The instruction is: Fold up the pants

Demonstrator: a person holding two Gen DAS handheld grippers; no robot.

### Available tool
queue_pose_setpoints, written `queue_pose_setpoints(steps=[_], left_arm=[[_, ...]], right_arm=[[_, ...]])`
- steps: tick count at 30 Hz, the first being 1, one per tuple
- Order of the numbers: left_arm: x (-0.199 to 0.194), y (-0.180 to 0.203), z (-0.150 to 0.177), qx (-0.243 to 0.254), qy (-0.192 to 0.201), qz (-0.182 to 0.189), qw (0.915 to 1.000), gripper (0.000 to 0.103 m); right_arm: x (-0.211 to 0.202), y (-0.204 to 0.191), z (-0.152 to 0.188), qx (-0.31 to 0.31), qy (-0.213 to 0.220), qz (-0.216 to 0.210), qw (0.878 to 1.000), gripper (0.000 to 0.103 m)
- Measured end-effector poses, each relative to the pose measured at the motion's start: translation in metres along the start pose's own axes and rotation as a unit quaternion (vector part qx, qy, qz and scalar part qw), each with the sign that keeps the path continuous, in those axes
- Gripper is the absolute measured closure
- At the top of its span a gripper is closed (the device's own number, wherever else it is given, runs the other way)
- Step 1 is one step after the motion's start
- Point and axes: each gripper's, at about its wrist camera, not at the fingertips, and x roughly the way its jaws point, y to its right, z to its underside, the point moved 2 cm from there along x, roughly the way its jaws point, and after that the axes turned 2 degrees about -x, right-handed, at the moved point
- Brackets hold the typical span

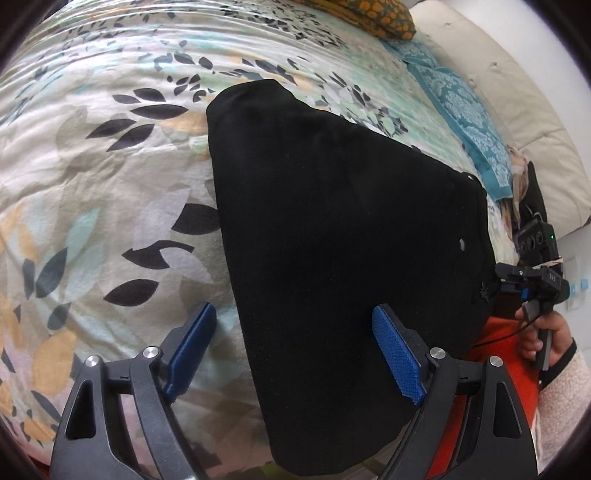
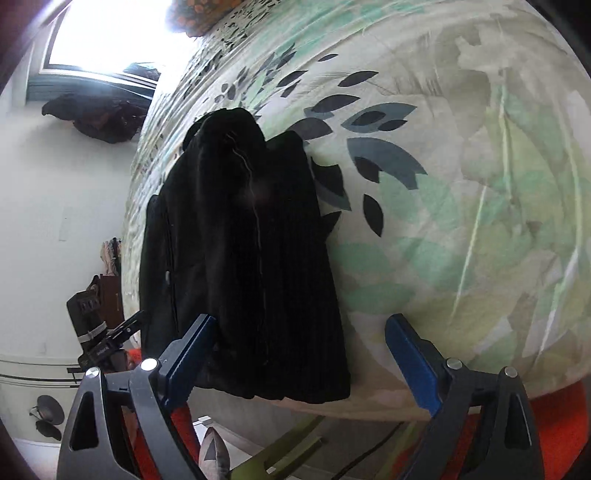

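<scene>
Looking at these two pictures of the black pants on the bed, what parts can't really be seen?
- Pants, left wrist view: near end cut off by the bottom edge; folds lost in flat black.
- Pants, right wrist view: near corner hidden behind a finger.
- Window: overexposed, nothing visible outside.

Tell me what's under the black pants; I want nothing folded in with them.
The black pants lie on the leaf-print bedspread, which shows all around them. Whatever sits directly beneath the cloth is covered and cannot be seen.
</scene>
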Motion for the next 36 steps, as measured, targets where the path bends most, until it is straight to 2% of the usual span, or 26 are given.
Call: queue_pose_setpoints(steps=[2, 3, 5, 6, 7, 8, 9, 10, 14, 19, 24, 28, 31, 33, 35, 36], left_arm=[[0.006, 0.004, -0.004, -0.008, -0.009, 0.026, 0.9996, 0.015], [0.011, 0.007, -0.006, -0.009, -0.018, 0.034, 0.9992, 0.015], [0.016, 0.011, -0.008, -0.005, -0.021, 0.029, 0.9993, 0.017], [0.015, 0.012, -0.008, -0.002, -0.019, 0.026, 0.9995, 0.030], [0.011, 0.013, -0.008, 0.001, -0.015, 0.023, 0.9996, 0.053], [0.006, 0.012, -0.008, 0.002, -0.009, 0.021, 0.9997, 0.063], [0.000, 0.011, -0.009, 0.000, -0.005, 0.026, 0.9997, 0.078], [-0.006, 0.012, -0.009, -0.005, -0.004, 0.029, 0.9996, 0.084], [-0.032, 0.033, -0.009, 0.018, 0.017, 0.000, 0.9997, 0.087], [-0.083, 0.044, -0.008, 0.017, 0.053, 0.015, 0.9983, 0.087], [-0.136, 0.027, -0.011, 0.004, 0.096, 0.024, 0.9951, 0.087], [-0.167, -0.004, -0.014, -0.008, 0.122, 0.013, 0.9925, 0.087], [-0.170, -0.028, -0.015, -0.027, 0.127, 0.007, 0.9915, 0.087], [-0.160, -0.043, -0.011, -0.027, 0.125, -0.010, 0.9917, 0.087], [-0.129, -0.058, -0.009, -0.025, 0.111, -0.040, 0.9927, 0.084], [-0.109, -0.068, -0.007, -0.026, 0.097, -0.064, 0.9929, 0.076]], right_arm=[[0.008, -0.009, -0.002, -0.016, -0.017, -0.052, 0.998, 0.015], [0.013, -0.014, -0.003, -0.032, -0.025, -0.044, 0.998, 0.015], [0.026, -0.021, -0.004, -0.066, -0.042, -0.001, 0.997, 0.022], [0.029, -0.023, -0.005, -0.070, -0.043, 0.009, 0.997, 0.028], [0.029, -0.023, -0.006, -0.069, -0.042, 0.011, 0.997, 0.041], [0.026, -0.025, -0.005, -0.071, -0.041, 0.006, 0.997, 0.048], [0.022, -0.027, -0.003, -0.076, -0.035, 0.001, 0.996, 0.056], [0.016, -0.030, 0.001, -0.084, -0.028, -0.003, 0.996, 0.061], [0.003, -0.050, 0.008, -0.103, -0.006, 0.000, 0.995, 0.067], [-0.015, -0.093, 0.022, -0.131, 0.015, -0.028, 0.991, 0.069], [-0.035, -0.152, 0.026, -0.174, 0.039, -0.056, 0.982, 0.069], [-0.030, -0.197, 0.023, -0.193, 0.051, -0.083, 0.976, 0.069], [-0.013, -0.214, 0.019, -0.199, 0.046, -0.089, 0.975, 0.069], [0.001, -0.215, 0.019, -0.190, 0.039, -0.090, 0.977, 0.069], [0.021, -0.208, 0.018, -0.184, 0.034, -0.080, 0.979, 0.070], [0.035, -0.201, 0.018, -0.178, 0.031, -0.069, 0.981, 0.069]])
